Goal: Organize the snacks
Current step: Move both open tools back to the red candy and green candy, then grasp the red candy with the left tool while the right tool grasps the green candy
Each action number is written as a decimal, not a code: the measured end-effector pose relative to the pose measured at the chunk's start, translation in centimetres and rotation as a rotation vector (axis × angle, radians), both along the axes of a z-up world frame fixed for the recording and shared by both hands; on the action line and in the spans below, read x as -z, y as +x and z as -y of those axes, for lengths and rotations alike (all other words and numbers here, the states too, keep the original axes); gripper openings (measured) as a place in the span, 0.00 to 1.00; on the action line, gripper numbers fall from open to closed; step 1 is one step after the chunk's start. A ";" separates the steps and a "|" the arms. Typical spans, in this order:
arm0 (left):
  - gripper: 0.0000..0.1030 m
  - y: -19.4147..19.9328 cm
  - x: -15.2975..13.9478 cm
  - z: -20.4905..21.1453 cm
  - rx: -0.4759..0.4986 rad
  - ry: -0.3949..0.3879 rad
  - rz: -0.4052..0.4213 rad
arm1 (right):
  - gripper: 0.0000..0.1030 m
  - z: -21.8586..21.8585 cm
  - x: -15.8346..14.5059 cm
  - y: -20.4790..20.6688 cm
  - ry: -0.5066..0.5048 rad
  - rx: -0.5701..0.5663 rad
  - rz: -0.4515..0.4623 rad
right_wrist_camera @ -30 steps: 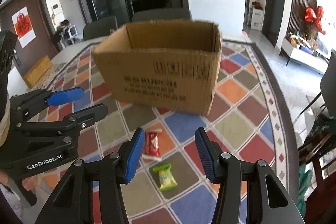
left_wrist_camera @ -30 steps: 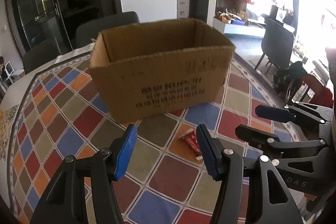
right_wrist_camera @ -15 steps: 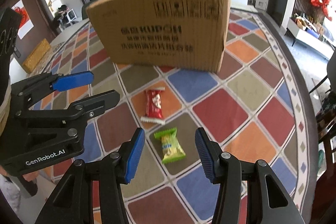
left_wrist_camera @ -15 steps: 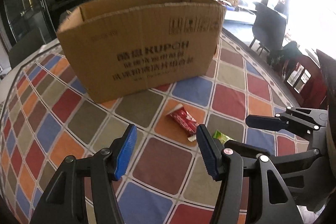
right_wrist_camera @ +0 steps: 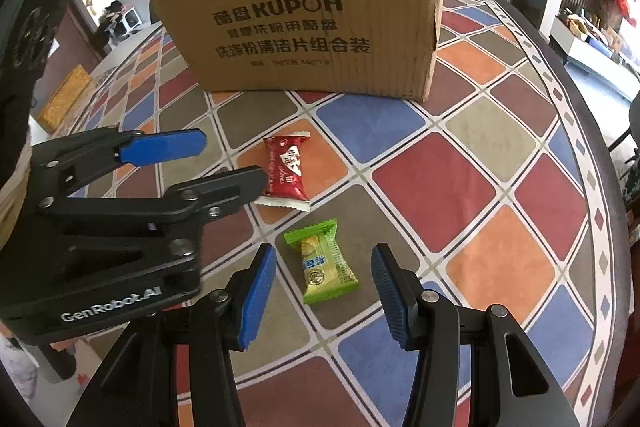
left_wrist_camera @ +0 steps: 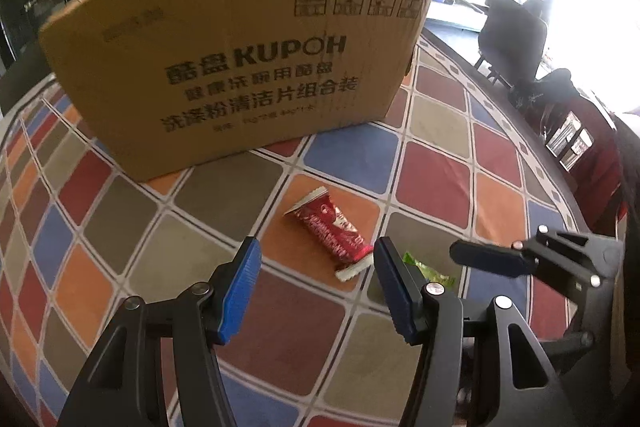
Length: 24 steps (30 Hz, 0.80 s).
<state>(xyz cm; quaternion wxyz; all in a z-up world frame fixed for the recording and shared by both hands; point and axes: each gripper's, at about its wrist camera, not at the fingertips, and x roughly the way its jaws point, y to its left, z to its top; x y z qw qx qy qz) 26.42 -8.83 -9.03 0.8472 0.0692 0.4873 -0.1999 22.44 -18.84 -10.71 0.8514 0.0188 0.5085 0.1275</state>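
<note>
Left gripper is spread wide, nothing btwn its blue pads. In the left wrist view the red snack packet lies flat on the patterned tablecloth, centre of frame, just above and btwn the two fingertips but not touching either; its lower crimped end sits close to the right-hand pad. The green snack packet shows only partly, lower right of centre, mostly hidden behind that right-hand finger.

Right gripper is also spread wide, holding nothing. In the right wrist view the green snack packet lies flat in the lower centre, directly btwn the two pads, clear gap on both sides, long axis running roughly up-down and tilted a bit. The red snack packet lies just above it, centre-left, near but apart from the green one. The left gripper comes in from the left edge of this view, its lower finger tip overlapping the red packet's left side; can't tell if it touches.

The cardboard box stands upright across the upper centre of both views, beyond both packets, printed "KUPOH" on the near face; inside not visible.
</note>
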 end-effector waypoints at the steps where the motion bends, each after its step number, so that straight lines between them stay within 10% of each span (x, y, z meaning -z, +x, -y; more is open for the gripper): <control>1: 0.56 0.2 0.2 0.3 -0.003 0.001 -0.005 | 0.49 0.1 0.1 0.0 0.001 0.001 -0.002; 24: 0.21 1.7 2.1 0.6 -0.025 0.043 -0.053 | 0.20 1.0 0.9 0.9 0.020 0.033 0.002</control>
